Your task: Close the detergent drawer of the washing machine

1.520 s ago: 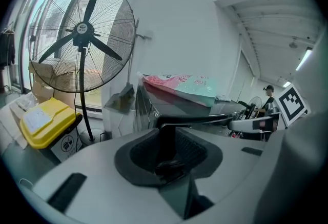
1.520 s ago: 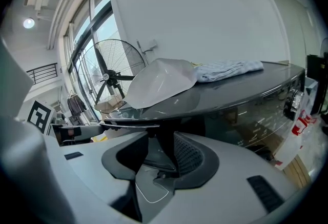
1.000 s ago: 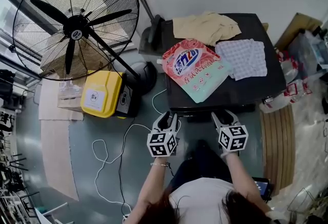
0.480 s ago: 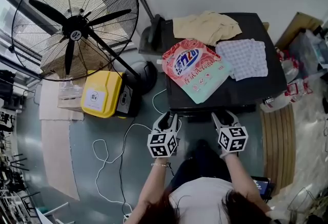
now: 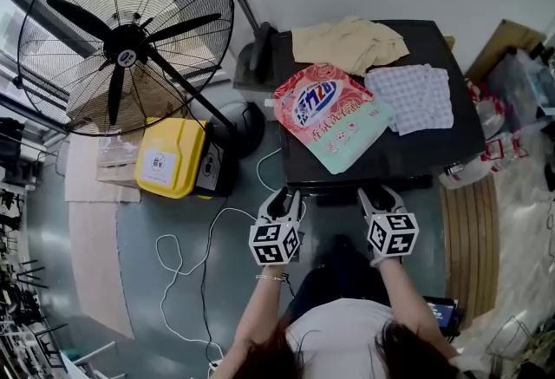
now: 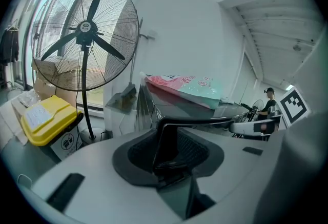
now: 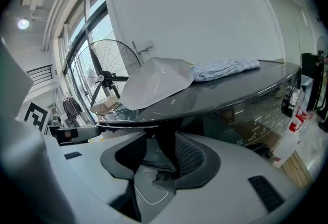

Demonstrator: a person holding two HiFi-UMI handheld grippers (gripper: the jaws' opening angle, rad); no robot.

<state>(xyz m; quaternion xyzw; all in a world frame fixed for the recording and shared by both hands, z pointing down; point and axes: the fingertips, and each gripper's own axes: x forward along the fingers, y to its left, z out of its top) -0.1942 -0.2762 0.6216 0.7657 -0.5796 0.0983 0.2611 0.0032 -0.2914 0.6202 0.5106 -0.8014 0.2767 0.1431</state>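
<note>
The dark washing machine (image 5: 421, 152) is seen from above, and a dark strip of its front, the detergent drawer (image 5: 334, 193), juts slightly past the front edge. My left gripper (image 5: 284, 195) is at the front's left end, my right gripper (image 5: 379, 193) a little to the right, both level with that strip. In the left gripper view the left gripper (image 6: 165, 133) has its fingers together with nothing between them. The right gripper (image 7: 164, 141) looks the same, just below the machine's top edge (image 7: 225, 96). Whether either touches the drawer is hidden.
On the machine's top lie a pink detergent bag (image 5: 329, 113), a beige cloth (image 5: 347, 43) and a checked cloth (image 5: 412, 95). To the left stand a big floor fan (image 5: 126, 43) and a yellow container (image 5: 169, 159). A white cable (image 5: 186, 256) loops over the floor.
</note>
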